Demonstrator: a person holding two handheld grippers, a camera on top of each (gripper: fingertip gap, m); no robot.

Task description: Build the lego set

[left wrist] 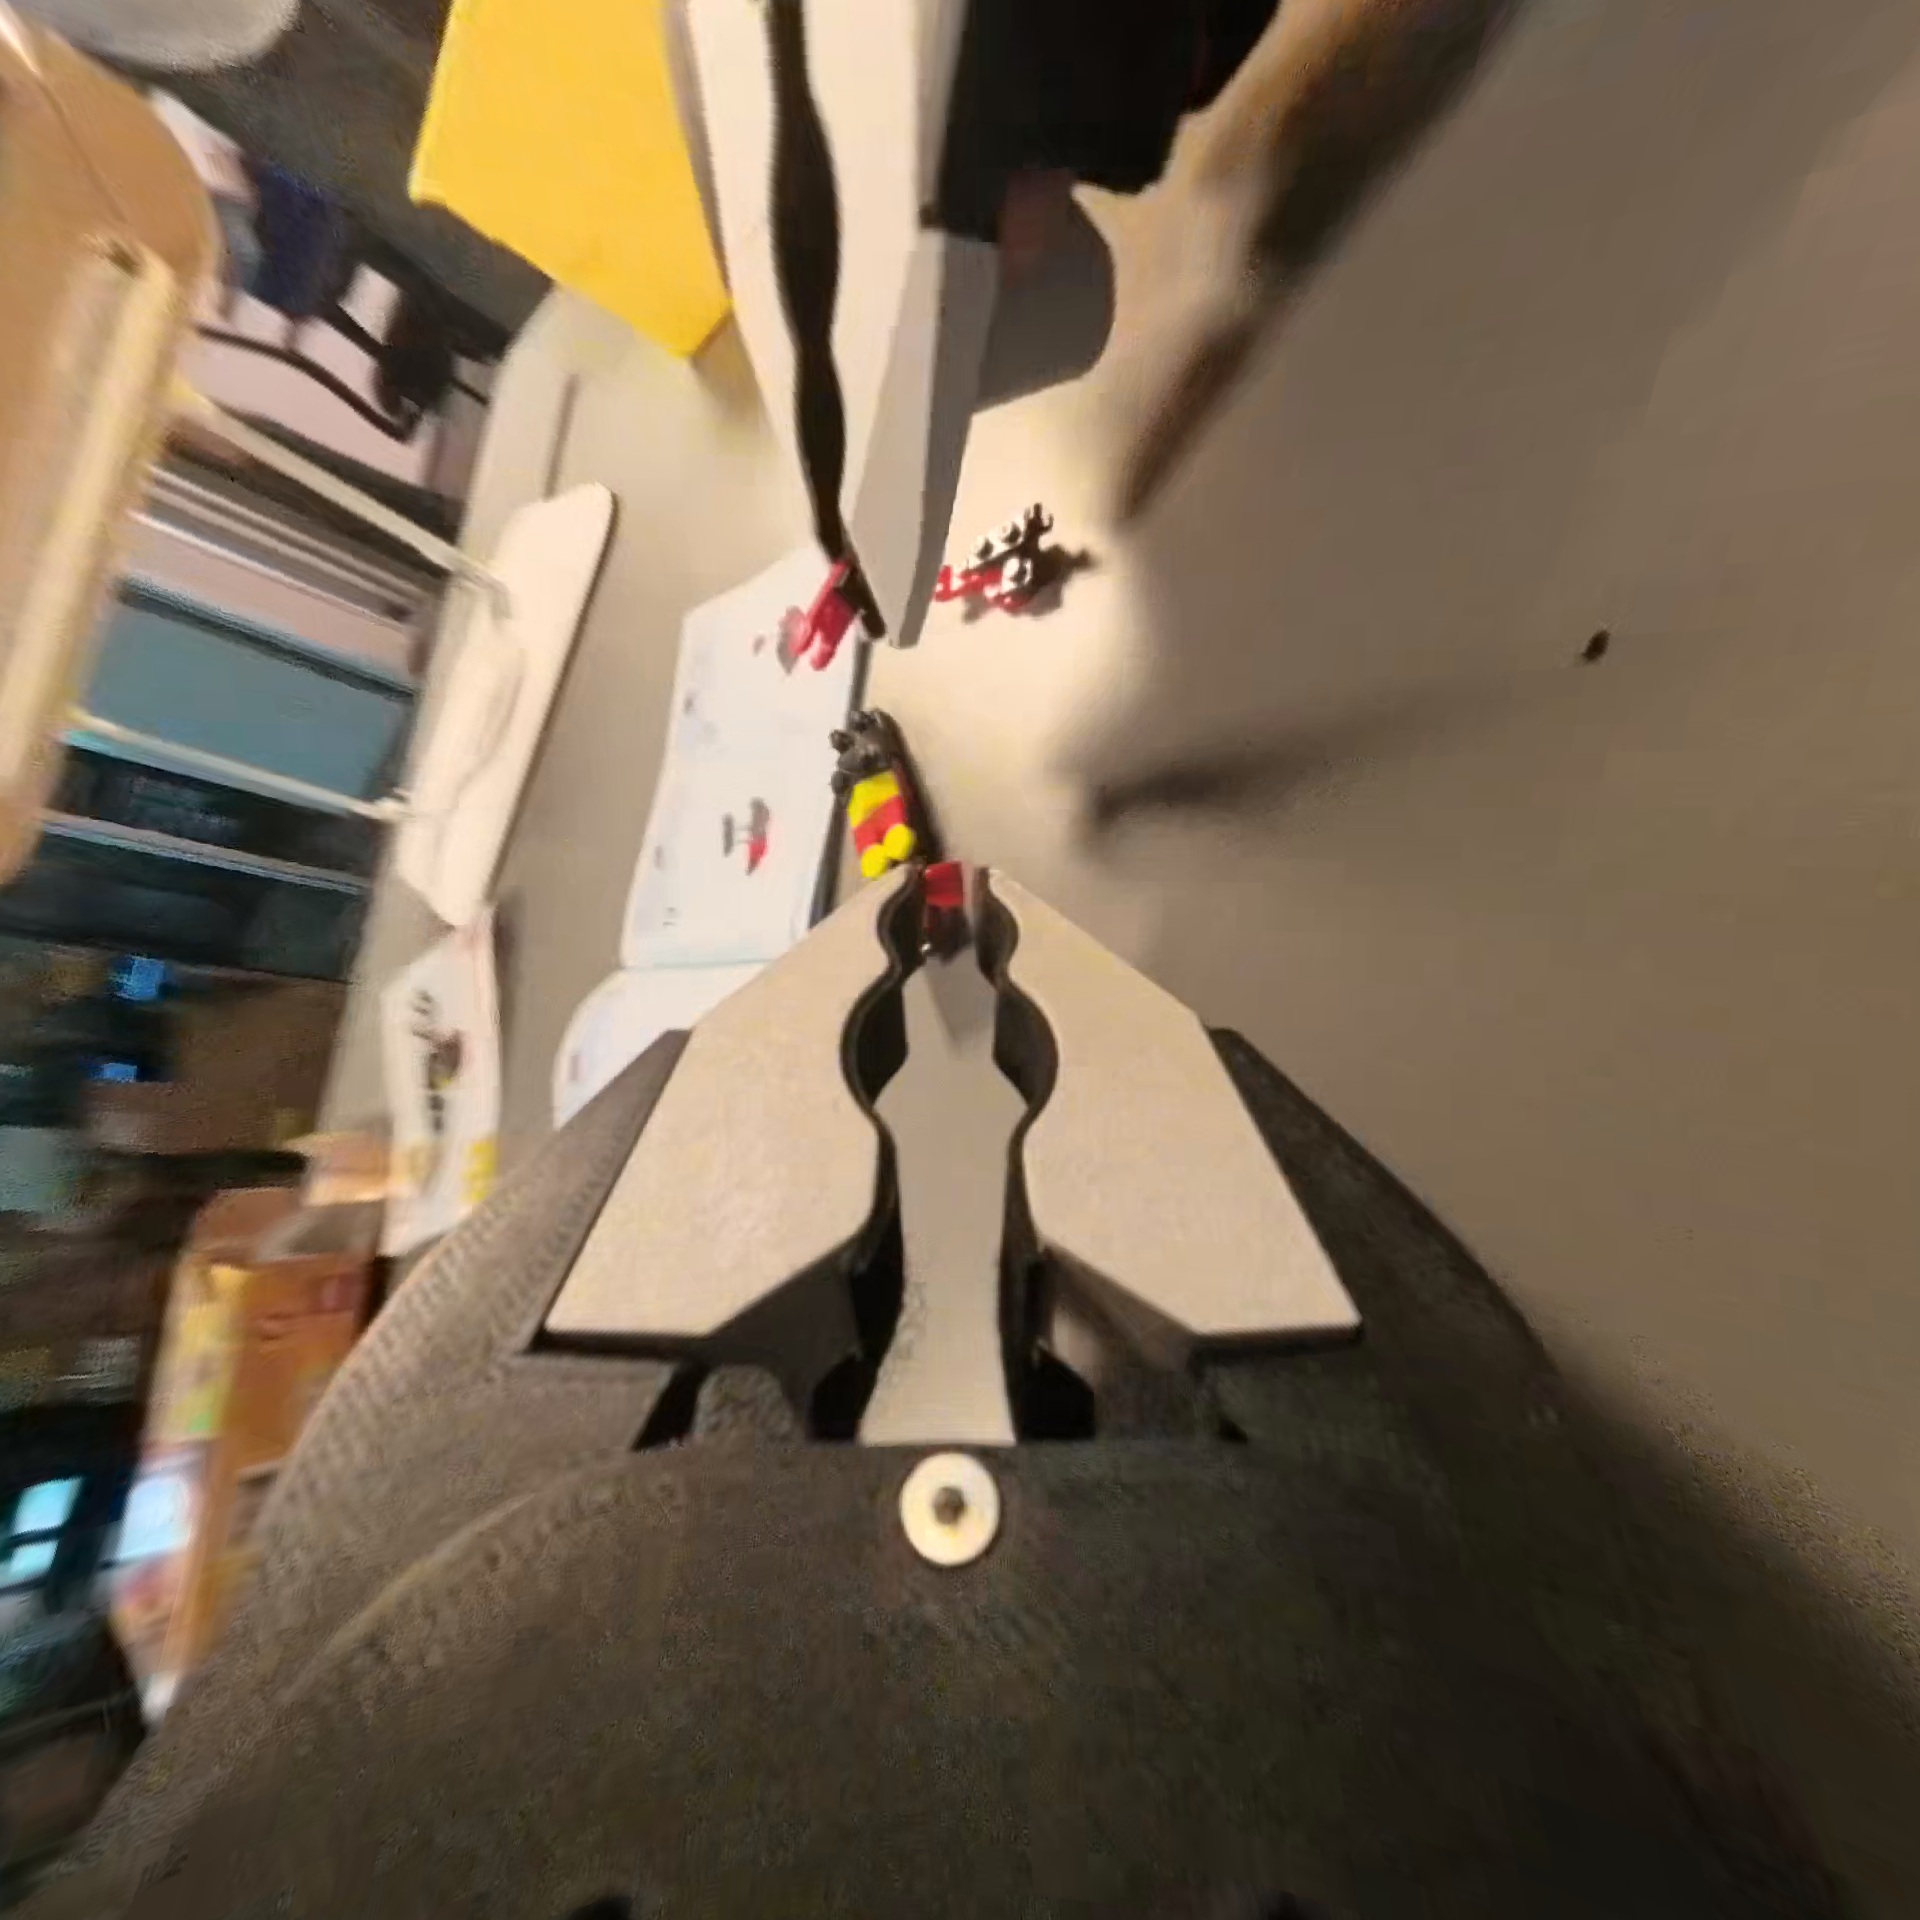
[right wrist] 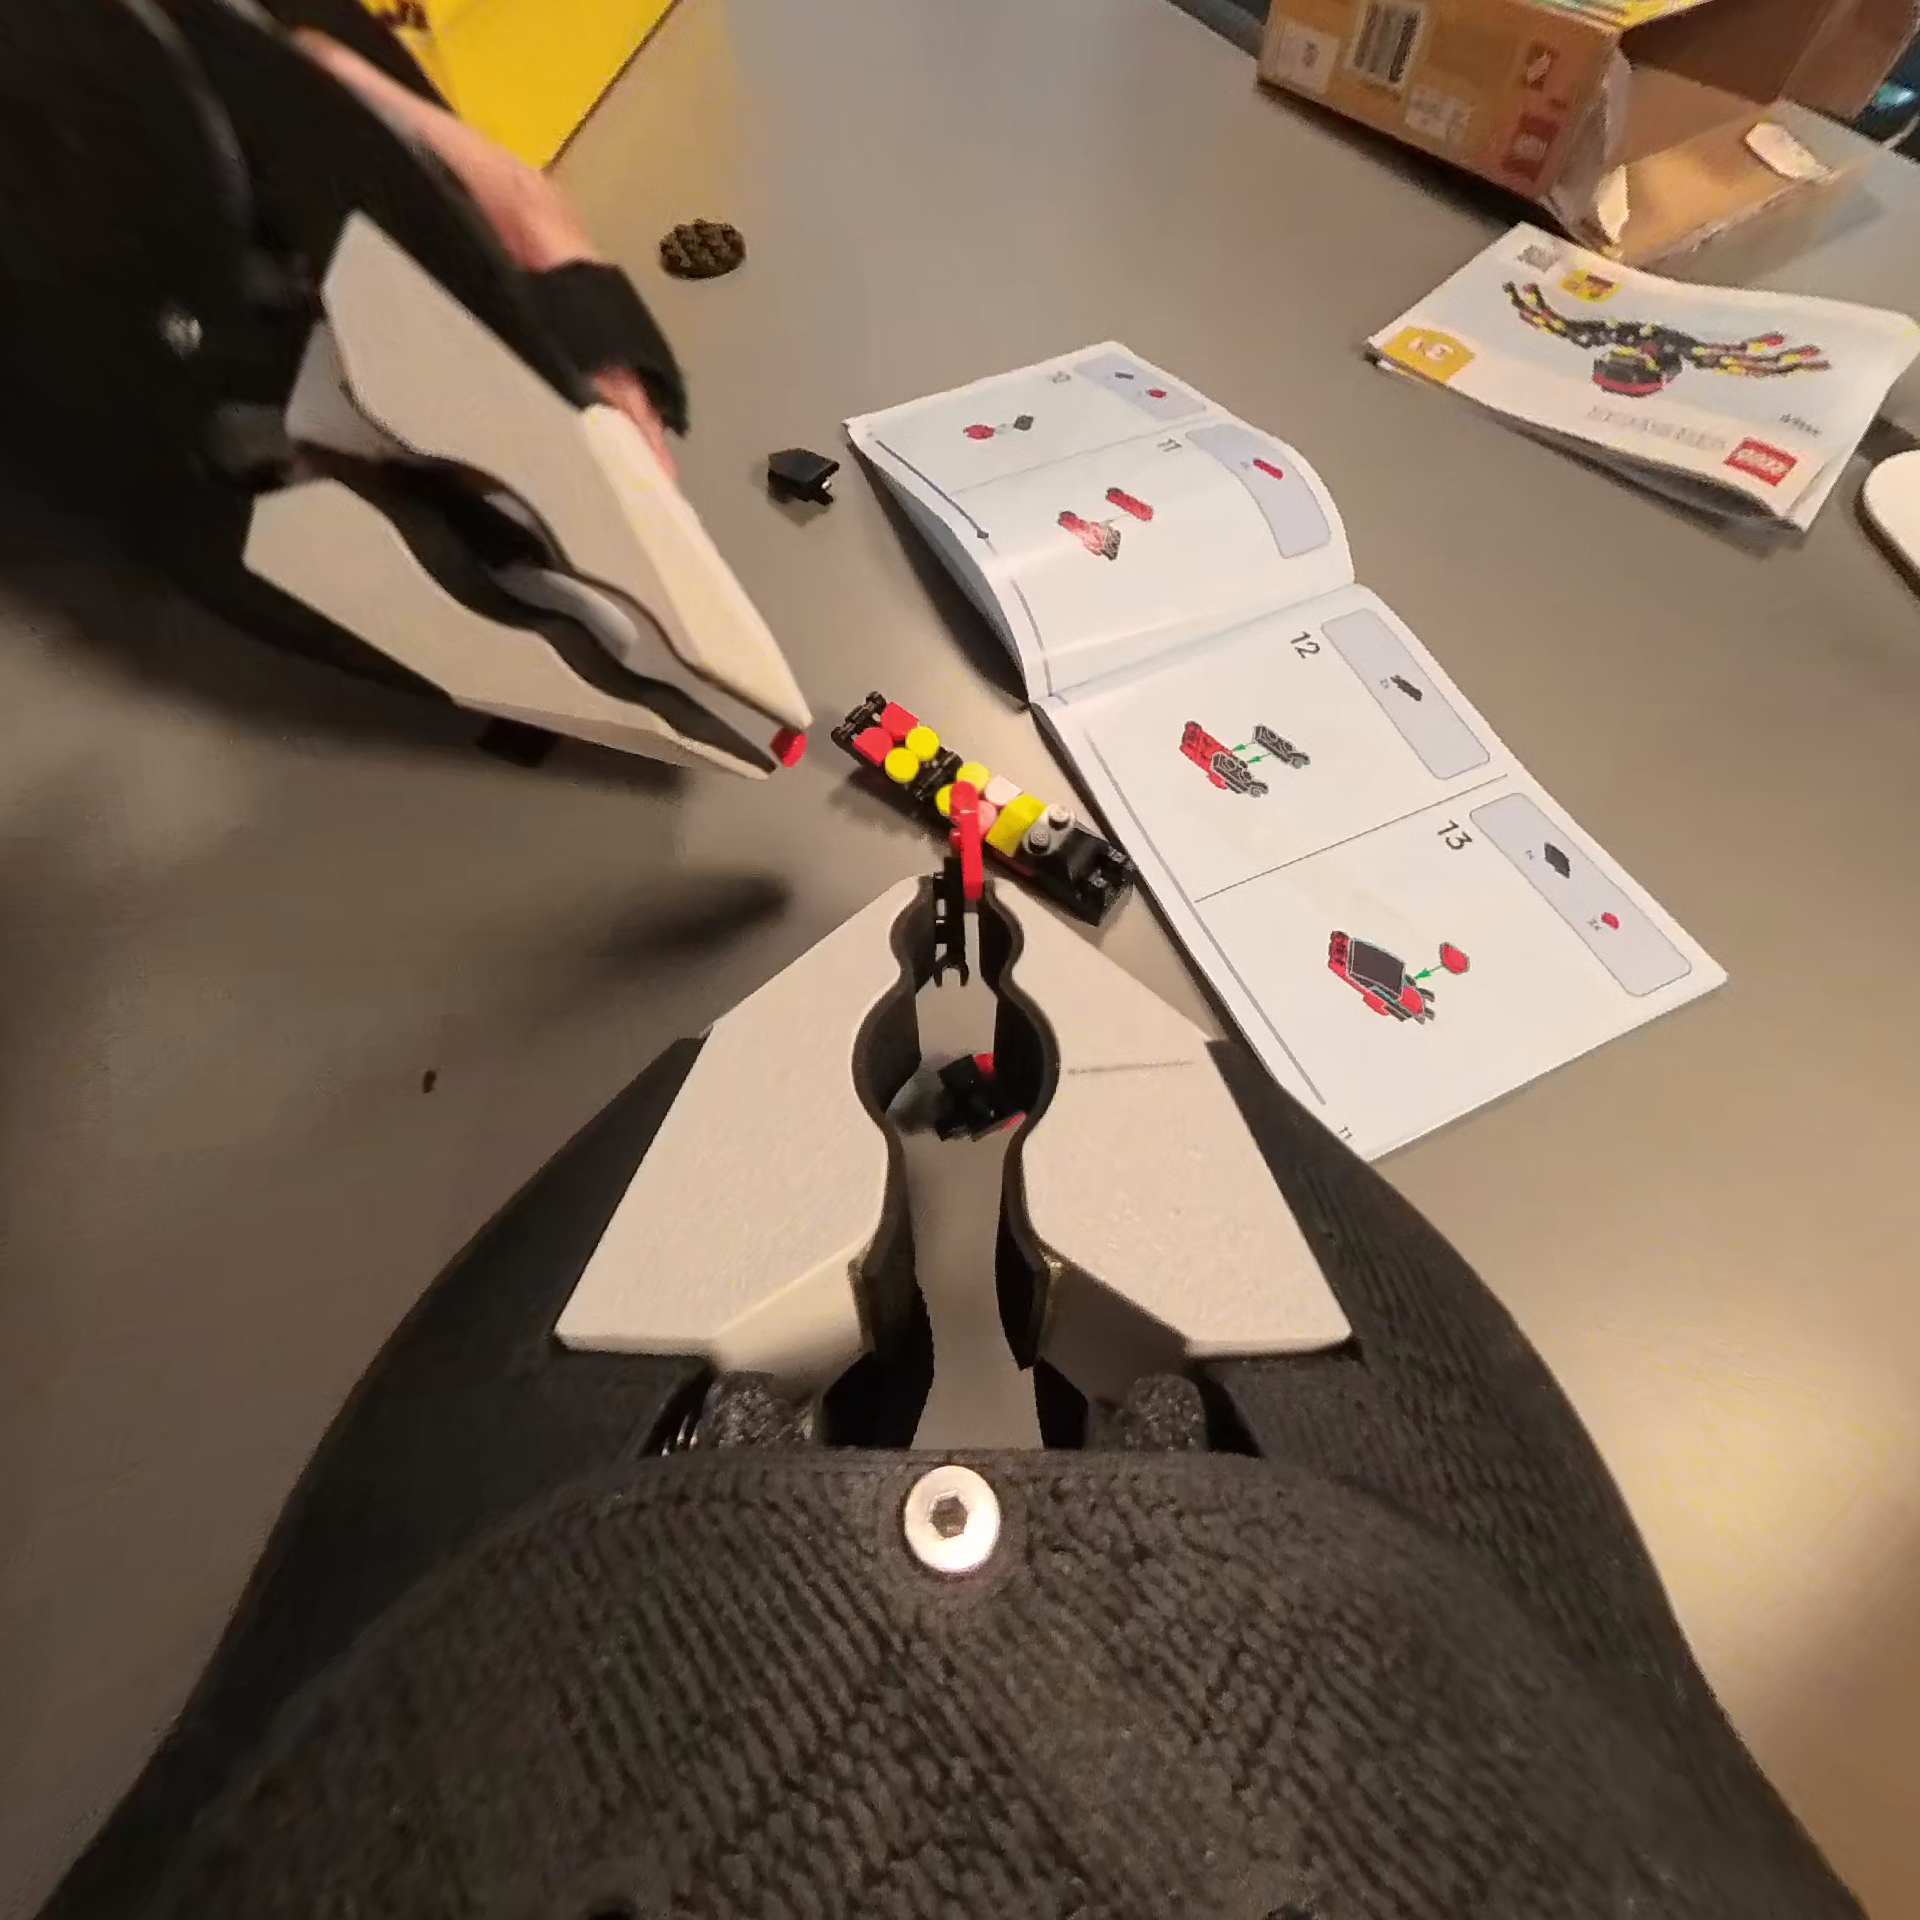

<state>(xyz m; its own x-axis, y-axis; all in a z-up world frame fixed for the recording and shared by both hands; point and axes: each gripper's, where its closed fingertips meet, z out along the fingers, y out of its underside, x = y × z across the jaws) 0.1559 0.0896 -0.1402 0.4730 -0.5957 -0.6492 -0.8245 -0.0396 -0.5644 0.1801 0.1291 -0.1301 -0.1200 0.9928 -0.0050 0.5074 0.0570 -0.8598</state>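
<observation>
1. In the right wrist view we see our left gripper (right wrist: 784, 743) pinching a small round red lego stud (right wrist: 789, 745) at its tips, just beside the long black lego strip topped with red and yellow studs (right wrist: 977, 800) lying on the grey table (right wrist: 1039, 208).
2. Our right gripper (right wrist: 961, 894) is clamped on a thin black-and-red lego arm piece (right wrist: 961, 862). An open white instruction booklet (right wrist: 1299, 748) lies beside the strip.
3. The left wrist view is blurred; a small red piece (left wrist: 943, 894) sits between the tips of that gripper (left wrist: 943, 883), and only this view shows a grey-and-red lego cluster (left wrist: 1013, 571) beyond.

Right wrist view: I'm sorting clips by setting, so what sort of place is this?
Probably an office or hobby table: a grey table with an open instruction booklet, a torn cardboard box and a half-built brick model.
</observation>
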